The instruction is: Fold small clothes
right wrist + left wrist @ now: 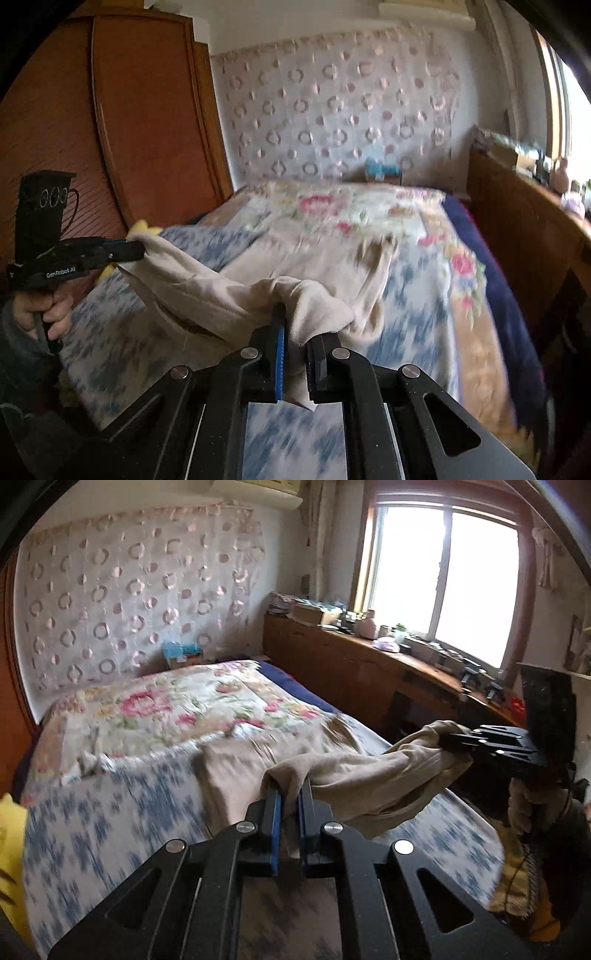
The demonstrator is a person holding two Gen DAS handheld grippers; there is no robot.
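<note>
Both grippers clamp the beige garment [354, 775]: left gripper [290, 794] and right gripper [295, 325] lift it above the bed [110, 812].

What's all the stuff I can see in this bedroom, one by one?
Garment: one, beige, lifted over the bed between both grippers.
Bedsheet: one, blue and white, near end of bed.
Quilt: one, floral pink and white, far end of bed.
Tissue box: one, blue, by the wall.
Wardrobe: one, brown wood, left of bed.
Window: one, bright, above the cluttered wooden ledge.
Left gripper: one, black, shut on cloth.
Right gripper: one, black, shut on cloth.
</note>
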